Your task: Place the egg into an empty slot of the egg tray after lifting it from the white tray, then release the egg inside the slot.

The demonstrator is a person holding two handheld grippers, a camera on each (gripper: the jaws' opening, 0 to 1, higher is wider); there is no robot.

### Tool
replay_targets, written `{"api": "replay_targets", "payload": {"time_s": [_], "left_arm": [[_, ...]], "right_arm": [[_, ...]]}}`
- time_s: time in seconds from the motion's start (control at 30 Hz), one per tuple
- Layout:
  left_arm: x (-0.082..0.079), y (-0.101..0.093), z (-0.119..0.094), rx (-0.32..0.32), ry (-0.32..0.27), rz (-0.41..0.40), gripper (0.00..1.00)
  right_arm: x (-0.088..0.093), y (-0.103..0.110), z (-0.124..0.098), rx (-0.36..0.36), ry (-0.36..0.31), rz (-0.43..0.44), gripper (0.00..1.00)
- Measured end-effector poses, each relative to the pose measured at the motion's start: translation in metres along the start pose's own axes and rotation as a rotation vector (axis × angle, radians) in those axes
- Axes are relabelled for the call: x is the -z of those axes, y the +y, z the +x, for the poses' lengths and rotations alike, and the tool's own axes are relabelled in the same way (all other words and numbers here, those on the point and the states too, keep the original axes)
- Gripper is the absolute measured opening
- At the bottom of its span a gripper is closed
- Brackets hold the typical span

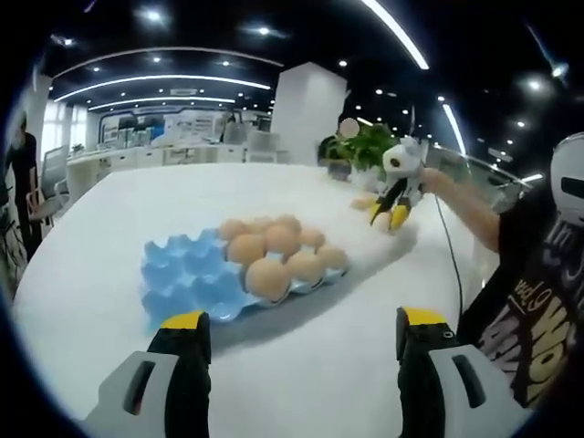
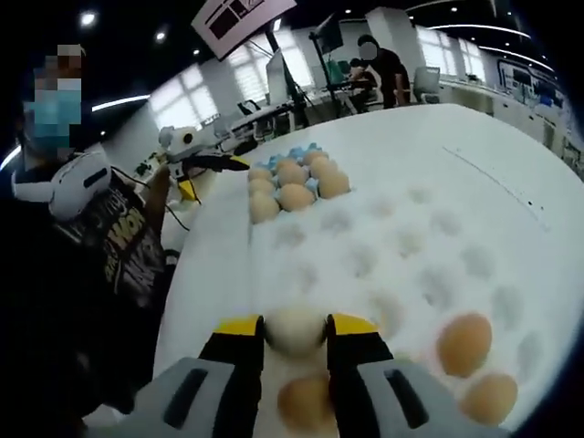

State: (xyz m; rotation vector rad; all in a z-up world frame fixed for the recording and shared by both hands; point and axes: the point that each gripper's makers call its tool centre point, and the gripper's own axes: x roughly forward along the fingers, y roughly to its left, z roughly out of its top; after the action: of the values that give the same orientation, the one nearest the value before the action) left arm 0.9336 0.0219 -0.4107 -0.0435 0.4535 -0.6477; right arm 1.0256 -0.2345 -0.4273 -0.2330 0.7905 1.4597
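A pale egg (image 2: 294,328) sits between the yellow-tipped jaws of my right gripper (image 2: 295,326), which is shut on it just over the near edge of the white dimpled tray (image 2: 411,246). I cannot tell whether the egg is off the tray. Three brown eggs (image 2: 464,342) lie in nearby dimples. The blue egg tray (image 1: 182,269) holds several brown eggs (image 1: 269,276) on its right side, with bare slots on its left. My left gripper (image 1: 303,319) is open, just short of the blue tray. The right gripper (image 1: 388,217) shows farther off, pointing down.
A person in a black printed shirt (image 1: 538,310) holds both grippers at the table's side. The white table (image 1: 301,374) stretches wide around both trays. The left gripper (image 2: 224,164) shows beside the blue egg tray (image 2: 297,153). A potted plant (image 1: 360,146) stands at the far edge.
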Motion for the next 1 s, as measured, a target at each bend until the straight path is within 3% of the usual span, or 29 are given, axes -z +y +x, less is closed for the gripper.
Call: {"api": "replay_targets", "payload": {"time_s": [0.37, 0.6, 1.0], "left_arm": [[0.002, 0.004, -0.002, -0.013, -0.002, -0.007, 0.85], [0.001, 0.004, 0.000, -0.010, -0.005, -0.010, 0.85], [0.003, 0.005, 0.000, -0.018, -0.003, -0.018, 0.85]], "right_arm": [[-0.010, -0.001, -0.005, -0.013, -0.088, 0.062, 0.28], [-0.026, -0.005, -0.010, -0.009, -0.178, 0.086, 0.28], [-0.060, -0.006, 0.000, 0.002, -0.251, 0.051, 0.28]]}}
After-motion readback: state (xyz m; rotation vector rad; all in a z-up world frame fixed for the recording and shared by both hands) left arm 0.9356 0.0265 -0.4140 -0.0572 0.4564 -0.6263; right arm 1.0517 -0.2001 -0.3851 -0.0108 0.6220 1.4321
